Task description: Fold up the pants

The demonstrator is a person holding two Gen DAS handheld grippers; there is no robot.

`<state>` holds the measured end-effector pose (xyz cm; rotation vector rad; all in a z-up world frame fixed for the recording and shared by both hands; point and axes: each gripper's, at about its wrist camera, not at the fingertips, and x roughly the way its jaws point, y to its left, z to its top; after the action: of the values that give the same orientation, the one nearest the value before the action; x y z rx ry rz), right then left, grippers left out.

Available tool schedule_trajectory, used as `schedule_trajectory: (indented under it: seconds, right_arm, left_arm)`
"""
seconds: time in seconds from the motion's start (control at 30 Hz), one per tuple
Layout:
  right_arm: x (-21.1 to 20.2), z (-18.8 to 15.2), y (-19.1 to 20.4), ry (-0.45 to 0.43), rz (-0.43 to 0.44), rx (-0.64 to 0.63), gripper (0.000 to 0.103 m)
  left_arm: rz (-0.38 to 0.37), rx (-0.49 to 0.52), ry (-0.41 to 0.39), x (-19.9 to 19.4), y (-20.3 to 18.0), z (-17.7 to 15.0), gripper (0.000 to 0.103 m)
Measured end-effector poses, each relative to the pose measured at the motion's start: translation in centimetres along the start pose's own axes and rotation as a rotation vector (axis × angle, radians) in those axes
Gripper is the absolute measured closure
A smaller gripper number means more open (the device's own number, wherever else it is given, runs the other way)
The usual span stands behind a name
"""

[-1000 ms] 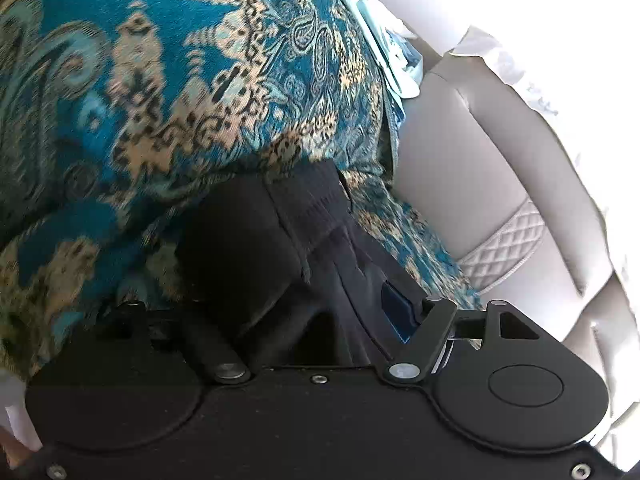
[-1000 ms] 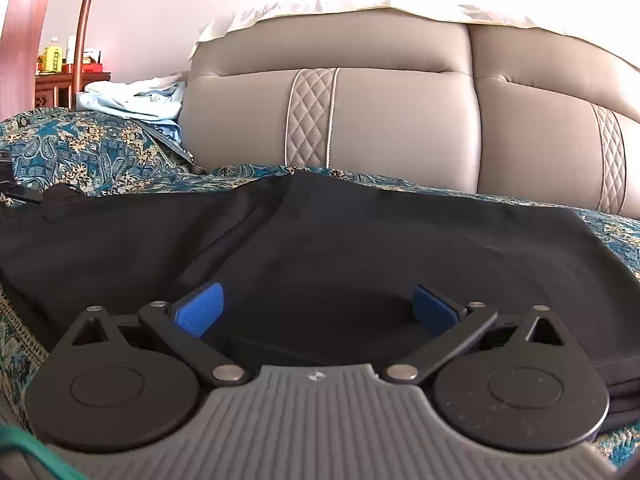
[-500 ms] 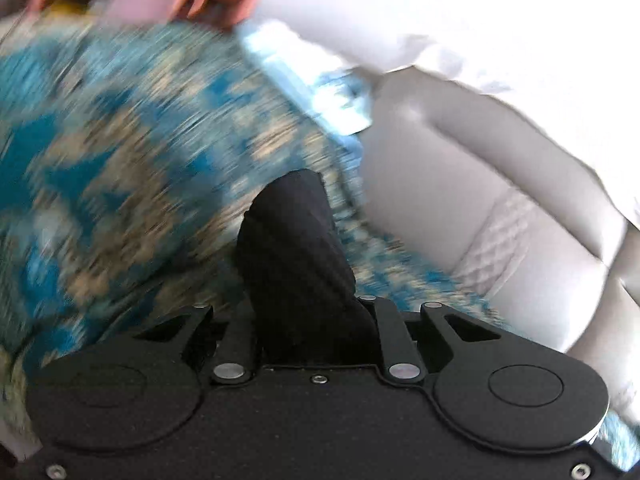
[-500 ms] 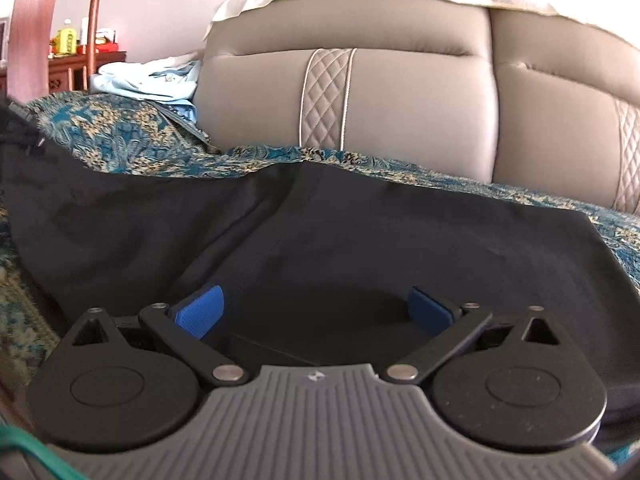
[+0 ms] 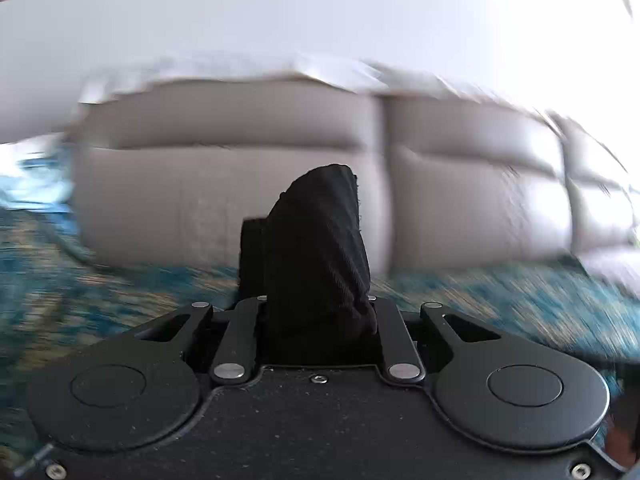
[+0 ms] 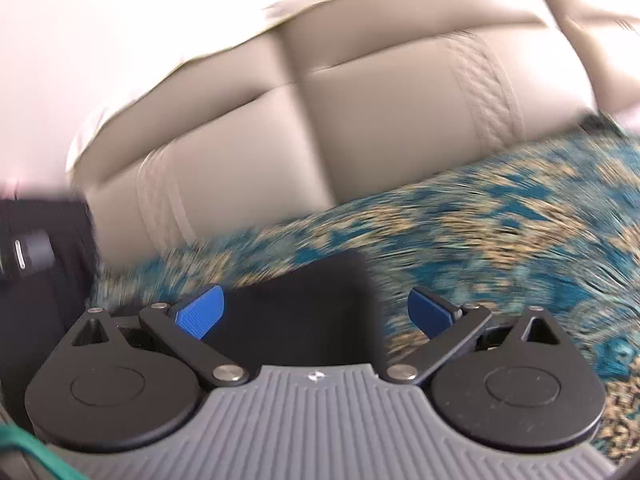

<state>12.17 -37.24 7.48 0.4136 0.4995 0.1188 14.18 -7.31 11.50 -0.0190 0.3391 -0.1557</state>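
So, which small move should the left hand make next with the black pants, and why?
Probably carry the pinched end across and lower it onto the part of the black pants in front of the right gripper. The left gripper is shut on a bunch of cloth lifted above the patterned bedspread; the right jaws stand open.

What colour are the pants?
Black. The pants show best in the left wrist view, bunched up.
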Motion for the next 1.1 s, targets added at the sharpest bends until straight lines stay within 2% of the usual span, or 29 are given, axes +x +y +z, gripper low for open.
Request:
schedule_trajectory:
  seconds: [0.1,0.2,0.27,0.37,0.47,0.5,0.57,0.63,0.73,0.83,0.9,0.93,0.97,1.0,1.03,1.07,1.1]
  right_arm:
    - [-0.9,1.1,-2.3,-0.070,0.018,0.073,0.000]
    - [-1.2,1.3,-3.6,-0.076,0.001,0.113,0.000]
    - [-1.3,1.3,-4.1,-0.071,0.003,0.124,0.000]
    - [-1.1,1.3,-4.2,-0.068,0.002,0.106,0.000]
    - [-0.7,0.9,-4.1,-0.056,-0.002,0.085,0.000]
    - [-0.9,0.6,-4.0,-0.051,-0.003,0.083,0.000]
    - [-1.0,0.3,-3.8,-0.042,-0.005,0.080,0.000]
    - [-1.1,0.1,-3.5,-0.037,-0.010,0.067,0.000]
    - [-1.5,-0.4,-2.9,-0.034,-0.005,0.034,0.000]
    - [-2.2,-0.9,-1.8,-0.041,0.002,-0.017,0.000]
    - [-2.7,-1.3,-1.0,-0.052,0.015,-0.049,0.000]
    - [-3.0,-1.5,-0.6,-0.060,0.025,-0.064,0.000]
    - [-3.3,-1.8,-0.2,-0.067,0.039,-0.078,0.000]
    - [-3.5,-2.0,0.3,-0.067,0.060,-0.093,0.000]
    - [-3.5,-2.3,0.8,-0.052,0.089,-0.115,0.001]
    - [-3.5,-2.6,1.3,-0.035,0.110,-0.142,0.005]
    - [-3.4,-3.1,2.1,-0.024,0.119,-0.179,0.010]
  left_arm:
    - [-0.082,0.095,0.081,2.0,-5.9,-2.7,0.087]
    - [-0.150,0.195,0.169,3.3,-10.7,-5.7,0.085]
    - [-0.175,0.262,0.204,3.2,-13.3,-7.4,0.078]
    - [-0.212,0.348,0.204,1.9,-15.9,-8.9,0.058]
    - [-0.257,0.360,0.211,0.7,-15.8,-9.1,0.047]
    - [-0.275,0.347,0.221,0.1,-15.6,-9.1,0.045]
    - [-0.305,0.309,0.240,-1.0,-14.4,-8.9,0.033]
    - [-0.333,0.279,0.251,-2.0,-12.9,-8.4,0.026]
    - [-0.342,0.240,0.249,-4.3,-10.1,-7.3,0.025]
    - [-0.293,0.189,0.235,-5.3,-7.0,-5.9,0.022]
    - [-0.236,0.160,0.194,-5.5,-4.5,-4.9,0.023]
    - [-0.189,0.158,0.172,-5.2,-3.3,-4.5,0.030]
    - [-0.142,0.160,0.162,-4.8,-2.4,-4.1,0.050]
    - [-0.102,0.161,0.162,-4.1,-1.4,-3.7,0.062]
    - [-0.072,0.155,0.174,-3.2,-0.5,-3.4,0.079]
    - [-0.058,0.143,0.185,-2.4,0.4,-3.1,0.083]
    - [-0.043,0.127,0.194,-1.4,1.2,-2.9,0.083]
